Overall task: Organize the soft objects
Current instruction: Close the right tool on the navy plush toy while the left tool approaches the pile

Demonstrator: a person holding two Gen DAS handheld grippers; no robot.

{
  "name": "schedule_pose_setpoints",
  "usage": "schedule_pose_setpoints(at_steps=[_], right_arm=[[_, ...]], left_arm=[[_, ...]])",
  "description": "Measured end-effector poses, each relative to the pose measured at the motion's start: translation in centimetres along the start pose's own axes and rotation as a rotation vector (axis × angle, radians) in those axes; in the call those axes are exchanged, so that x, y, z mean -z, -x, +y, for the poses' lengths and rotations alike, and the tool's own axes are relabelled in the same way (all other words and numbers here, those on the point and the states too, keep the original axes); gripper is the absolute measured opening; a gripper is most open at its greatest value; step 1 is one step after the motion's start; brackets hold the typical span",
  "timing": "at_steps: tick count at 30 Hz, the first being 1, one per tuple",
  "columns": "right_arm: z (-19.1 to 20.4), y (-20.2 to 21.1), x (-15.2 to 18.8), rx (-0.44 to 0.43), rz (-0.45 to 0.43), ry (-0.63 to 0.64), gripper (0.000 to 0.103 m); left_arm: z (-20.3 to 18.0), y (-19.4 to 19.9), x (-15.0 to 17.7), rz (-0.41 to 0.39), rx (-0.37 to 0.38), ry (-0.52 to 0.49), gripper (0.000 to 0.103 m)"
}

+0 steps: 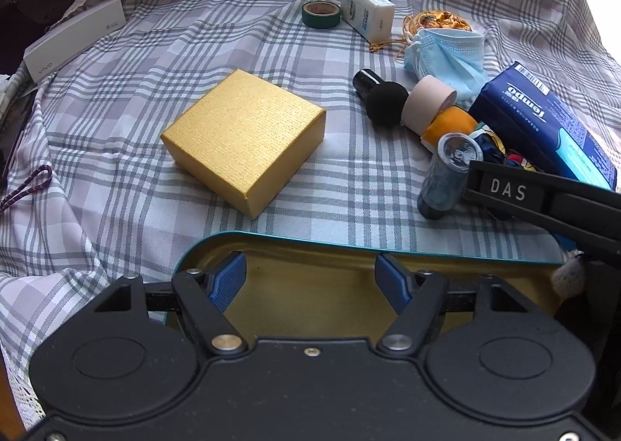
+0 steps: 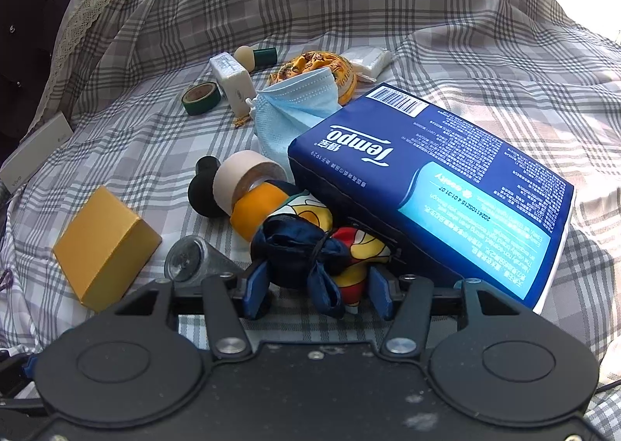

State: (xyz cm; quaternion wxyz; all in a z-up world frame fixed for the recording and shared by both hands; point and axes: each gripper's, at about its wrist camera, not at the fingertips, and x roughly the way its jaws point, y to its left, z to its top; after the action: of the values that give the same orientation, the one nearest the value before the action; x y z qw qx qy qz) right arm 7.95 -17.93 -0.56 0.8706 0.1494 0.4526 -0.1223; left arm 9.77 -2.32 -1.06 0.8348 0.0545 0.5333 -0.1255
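Right gripper (image 2: 316,295) sits nearest the lens, jaws part-open and straddling a bunched silk-like scarf (image 2: 310,243) (navy, orange, red, yellow print), which lies on the plaid bedsheet (image 2: 485,53) tucked against the lower edge of the blue Tempo tissue pack (image 2: 446,177). Can't tell whether the pads press the cloth yet; they look just beside it, not clamped. Left gripper (image 1: 310,278) is wide open and empty over an open teal tin with a gold interior (image 1: 310,286), probably the drop target. Scarf should be very light, limp and slippery, with no shape of its own. Best hold, I'd say, is the thick navy knot in the middle rather than a loose tail, or it'll slide out or trail. Risk: the tissue pack leans on the far side of it and the clear cylindrical container (image 2: 194,260) is just left of the jaws, so closing could nudge either. Other soft items are farther back: blue face mask (image 2: 299,107), yellow patterned pouch (image 2: 330,68), small white tissue pack (image 2: 368,59). The gold box (image 2: 104,247) and tape rolls (image 2: 240,177) are rigid, skip those.
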Motion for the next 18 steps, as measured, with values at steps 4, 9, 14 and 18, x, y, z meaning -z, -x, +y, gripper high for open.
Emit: schedule_pose_setpoints(at_steps=[4, 9, 14, 18], right_arm=[[-0.3, 0.2, 0.0, -0.013, 0.003, -0.015, 0.054], [-1.0, 0.5, -0.1, -0.039, 0.009, -0.049, 0.054], [-1.2, 0.3, -0.1, -0.047, 0.007, -0.055, 0.054], [-1.6, 0.5, -0.1, -0.064, 0.009, -0.075, 0.054]], left_arm=[[-1.2, -0.1, -0.3, 0.015, 0.038, -0.035, 0.068], [-1.4, 1.4, 0.2, -0.001, 0.067, -0.047, 0.068], [-1.4, 2.2, -0.2, -0.044, 0.069, -0.036, 0.068], [-2.7, 1.9, -0.8, -0.07, 0.069, -0.086, 0.068]])
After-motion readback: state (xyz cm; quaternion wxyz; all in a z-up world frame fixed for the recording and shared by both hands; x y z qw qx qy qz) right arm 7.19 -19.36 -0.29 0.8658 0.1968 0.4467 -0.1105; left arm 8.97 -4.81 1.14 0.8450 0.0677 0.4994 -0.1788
